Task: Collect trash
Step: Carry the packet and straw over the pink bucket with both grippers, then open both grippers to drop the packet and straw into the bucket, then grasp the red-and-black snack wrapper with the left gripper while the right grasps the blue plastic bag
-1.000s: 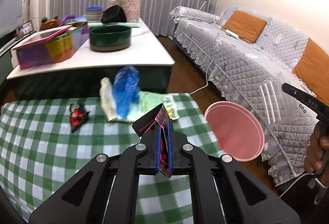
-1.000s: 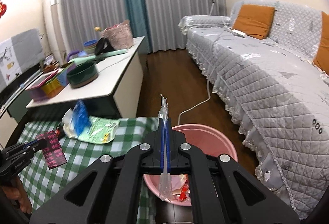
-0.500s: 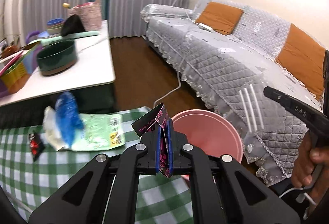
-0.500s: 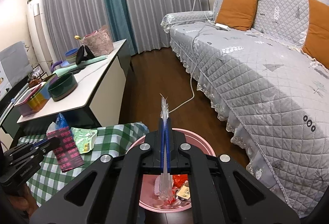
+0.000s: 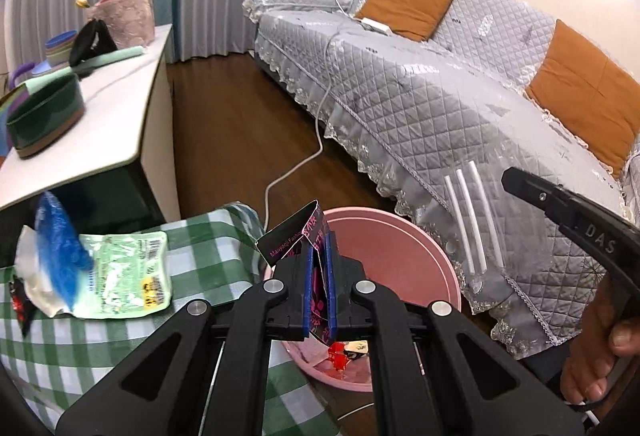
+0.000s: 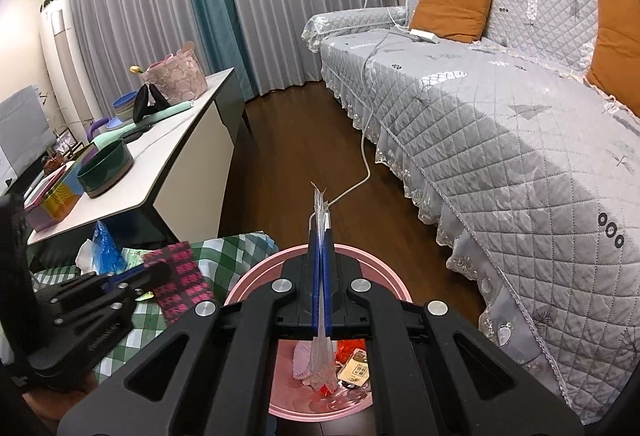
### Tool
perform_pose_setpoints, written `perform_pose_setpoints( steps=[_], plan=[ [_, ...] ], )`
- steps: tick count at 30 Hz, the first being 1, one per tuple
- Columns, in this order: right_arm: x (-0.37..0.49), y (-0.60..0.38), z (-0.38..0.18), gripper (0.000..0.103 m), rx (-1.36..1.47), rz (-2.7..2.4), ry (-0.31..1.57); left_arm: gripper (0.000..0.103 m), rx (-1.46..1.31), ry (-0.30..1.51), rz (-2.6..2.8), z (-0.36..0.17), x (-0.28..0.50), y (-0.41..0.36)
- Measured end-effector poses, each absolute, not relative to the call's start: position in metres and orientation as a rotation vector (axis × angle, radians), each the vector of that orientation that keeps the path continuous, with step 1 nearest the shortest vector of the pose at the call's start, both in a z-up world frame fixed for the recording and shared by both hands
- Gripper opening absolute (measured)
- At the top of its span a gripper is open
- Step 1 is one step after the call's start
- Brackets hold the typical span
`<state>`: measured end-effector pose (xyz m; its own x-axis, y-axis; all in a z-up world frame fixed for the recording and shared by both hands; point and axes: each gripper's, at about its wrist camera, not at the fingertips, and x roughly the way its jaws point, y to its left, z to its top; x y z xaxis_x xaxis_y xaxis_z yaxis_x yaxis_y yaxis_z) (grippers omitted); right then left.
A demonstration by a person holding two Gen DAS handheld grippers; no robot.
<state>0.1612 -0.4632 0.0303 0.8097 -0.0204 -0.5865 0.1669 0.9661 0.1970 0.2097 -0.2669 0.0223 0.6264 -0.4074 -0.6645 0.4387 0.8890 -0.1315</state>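
**Two Wrappers Held Over a Pink Bin**

The bottom of the pink bin (image 6: 384, 278) is partly hidden by the black arms of the tongs. Only some of the trash inside can be made out: a bit of red, a small tan packet and some white crinkled paper. The small words on the black and pink wrapper (image 5: 316, 276) are too tiny to be read in full.

The left tongs (image 5: 318, 288) are squeezed shut on that wrapper, which is folded, stiff and shiny, with pink patterns. It is held above the near rim of the bin. The right tongs (image 6: 321, 284) are squeezed shut on a clear wrapper (image 6: 320, 356), thin and see-through, with a jagged top. Its lower end hangs over the inside of the bin.

More trash is left on the green checked surface (image 5: 120, 348): a flat, crumpled green packet (image 5: 128, 276), and a wrinkled blue bag (image 5: 60, 248) on top of something white. A dark scrap at the far left is cut off by the picture's edge.

Part of a hand (image 5: 596, 356) is seen at the right edge.
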Motion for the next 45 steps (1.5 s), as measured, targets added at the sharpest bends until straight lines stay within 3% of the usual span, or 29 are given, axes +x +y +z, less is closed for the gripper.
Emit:
perform_pose_setpoints(
  steps=[18,21,22,23,25,37,45],
  plan=[
    [0.172,-0.459,0.019,0.002,0.235,-0.091,0.654,0.006,0.05,0.792,-0.504,0.002,0.228,-0.284],
    [0.174,-0.458,0.017,0.008,0.234,-0.093,0.666,0.008,0.041,0.801,-0.51,0.002,0.231,-0.286],
    [0.174,-0.458,0.016,0.015,0.233,-0.098,0.671,0.016,0.039,0.803,-0.51,0.002,0.232,-0.286],
    [0.174,-0.459,0.015,0.03,0.234,-0.106,0.671,0.029,0.038,0.806,-0.509,0.002,0.232,-0.286],
    [0.174,-0.461,0.015,0.046,0.247,-0.119,0.665,0.037,0.036,0.803,-0.506,0.003,0.231,-0.285],
    [0.173,-0.454,0.019,0.047,0.291,-0.11,0.636,0.037,0.022,0.787,-0.455,0.017,0.2,-0.237],
    [0.169,-0.413,0.028,0.047,0.269,-0.019,0.605,0.026,0.007,0.751,-0.37,0.028,0.164,-0.143]
  ],
)
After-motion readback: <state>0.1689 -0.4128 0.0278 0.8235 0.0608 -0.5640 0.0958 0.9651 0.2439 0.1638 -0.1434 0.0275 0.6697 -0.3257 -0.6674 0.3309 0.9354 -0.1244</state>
